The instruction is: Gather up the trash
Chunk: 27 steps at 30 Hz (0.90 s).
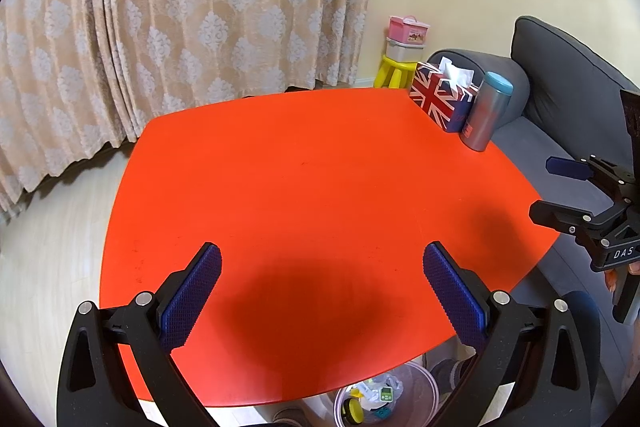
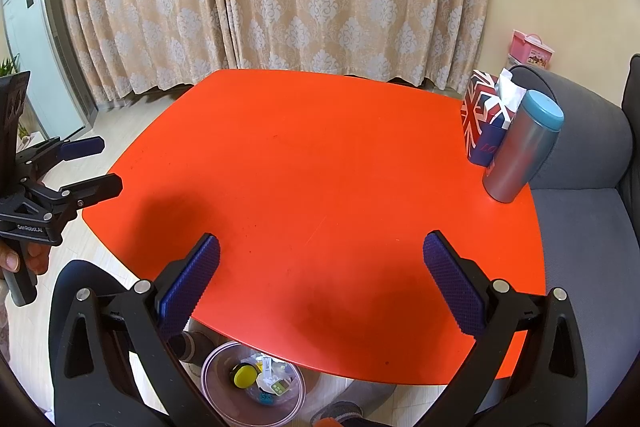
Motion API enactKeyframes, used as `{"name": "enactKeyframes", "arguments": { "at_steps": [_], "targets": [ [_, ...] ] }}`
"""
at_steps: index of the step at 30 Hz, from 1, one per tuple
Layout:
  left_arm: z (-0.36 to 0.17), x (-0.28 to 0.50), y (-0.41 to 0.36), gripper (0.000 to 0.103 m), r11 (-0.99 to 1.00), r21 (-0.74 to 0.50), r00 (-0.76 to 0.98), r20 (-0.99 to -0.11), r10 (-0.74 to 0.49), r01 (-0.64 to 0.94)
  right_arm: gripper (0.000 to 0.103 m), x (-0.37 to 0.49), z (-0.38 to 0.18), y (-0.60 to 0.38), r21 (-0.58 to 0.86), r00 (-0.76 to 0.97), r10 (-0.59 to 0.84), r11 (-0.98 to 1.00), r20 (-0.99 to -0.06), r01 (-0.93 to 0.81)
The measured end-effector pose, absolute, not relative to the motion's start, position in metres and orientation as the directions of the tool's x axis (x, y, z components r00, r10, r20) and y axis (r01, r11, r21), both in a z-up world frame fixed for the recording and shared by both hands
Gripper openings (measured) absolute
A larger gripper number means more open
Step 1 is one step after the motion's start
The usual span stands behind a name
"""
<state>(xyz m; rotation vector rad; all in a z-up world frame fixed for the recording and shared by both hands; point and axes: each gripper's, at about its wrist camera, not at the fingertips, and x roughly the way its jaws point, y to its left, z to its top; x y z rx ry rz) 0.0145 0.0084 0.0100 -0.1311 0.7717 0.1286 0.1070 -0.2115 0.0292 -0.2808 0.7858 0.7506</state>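
A clear round bin (image 1: 420,383) stands on the floor under the near edge of the red table (image 1: 304,163). It holds small trash: a yellow round piece (image 2: 245,375), a crumpled wrapper and a small green item. The bin also shows in the right wrist view (image 2: 218,359). My left gripper (image 1: 322,287) is open and empty, low over the table's near part. My right gripper (image 2: 321,277) is open and empty, also over the near part. Each gripper shows in the other's view, the right one (image 1: 548,187) at the table's right edge, the left one (image 2: 106,163) at its left edge.
A Union Jack tissue box (image 1: 442,97) and a grey tumbler with a teal lid (image 1: 486,111) stand at the table's far right corner. A grey sofa (image 1: 560,75) runs along the right. Curtains hang behind. A yellow stool (image 1: 394,71) carries boxes. A person's feet rest near the bin.
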Motion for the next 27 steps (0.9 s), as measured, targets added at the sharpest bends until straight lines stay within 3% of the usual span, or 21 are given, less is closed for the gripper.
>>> {"name": "enactKeyframes", "arguments": {
  "at_steps": [27],
  "targets": [
    [0.0059,0.0176,0.0051,0.097,0.983,-0.078,0.703,-0.709,0.062,-0.166,0.100,0.1062,0.0257,-0.2134,0.040,0.468,0.502,0.711,-0.728,-0.702]
  ]
}}
